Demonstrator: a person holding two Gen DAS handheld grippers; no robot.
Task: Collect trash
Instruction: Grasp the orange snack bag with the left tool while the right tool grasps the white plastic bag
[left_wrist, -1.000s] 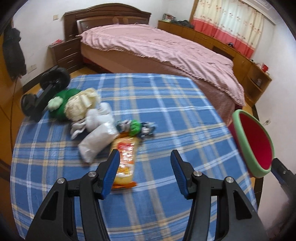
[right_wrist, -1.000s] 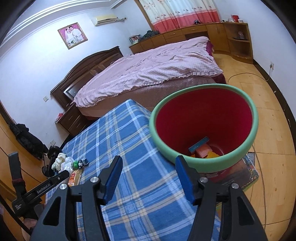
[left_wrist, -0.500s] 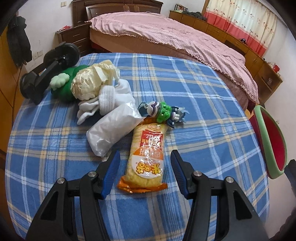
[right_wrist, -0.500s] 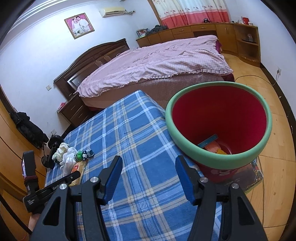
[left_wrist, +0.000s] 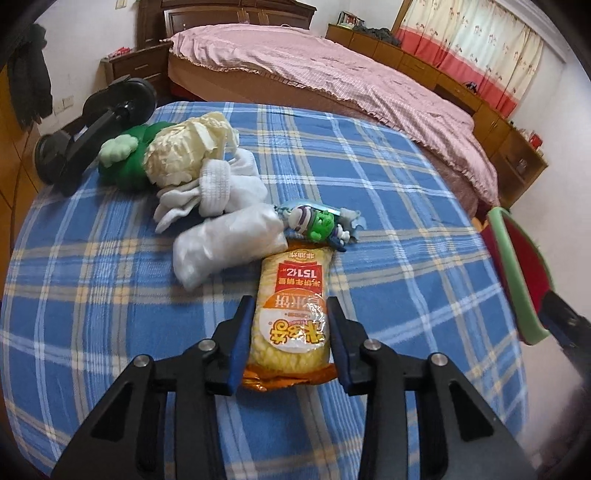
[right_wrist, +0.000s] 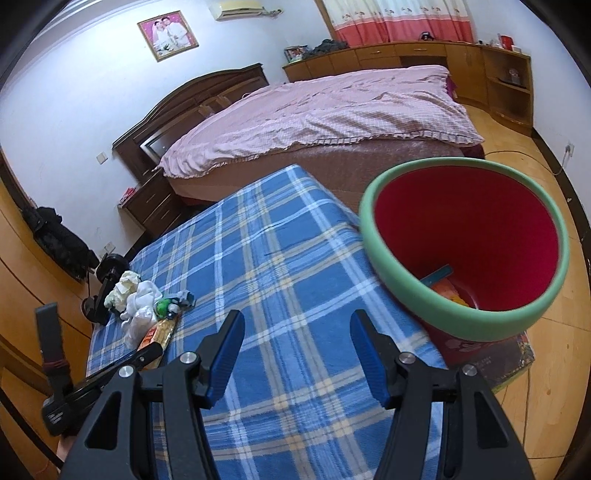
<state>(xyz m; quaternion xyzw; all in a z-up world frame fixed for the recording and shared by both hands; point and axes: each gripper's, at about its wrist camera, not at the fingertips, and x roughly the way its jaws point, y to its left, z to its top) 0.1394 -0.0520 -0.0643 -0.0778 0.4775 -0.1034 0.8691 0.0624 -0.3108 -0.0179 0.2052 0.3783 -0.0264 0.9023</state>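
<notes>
Snack packet (left_wrist: 293, 317) sits between the blue pads of your left gripper (left_wrist: 291, 332), which tilts steeply down at the bench (left_wrist: 406, 258); the jaws have just been closing, and both pads now press the packet's sides near its crimped orange end. The packet lies flat on the blue plaid cloth with its long axis running straight away from you, in line with the gripper's fingers, its far end touching a small green and white toy figure (left_wrist: 319, 223). Just left of the packet lies a white plastic bag (left_wrist: 229, 243), touching its far corner, and beyond that a bundle of white socks (left_wrist: 214, 184), a crumpled cream paper wad (left_wrist: 181, 147) and a green plush toy (left_wrist: 125, 162), all packed close together. A black dumbbell (left_wrist: 96, 125) rests at the far left edge of the bench. Nothing lies over the packet, though the bag and figure crowd its far end. Your right gripper (right_wrist: 297, 354) hangs tilted down above bare cloth at the near side of the bench, its jaws spread wide with nothing between them. To its right, the red bin with the green rim (right_wrist: 388, 273) stands on the floor against the bench's edge, with a few scraps at its bottom. A bed with a pink cover (right_wrist: 332, 110) stands behind the bench.
</notes>
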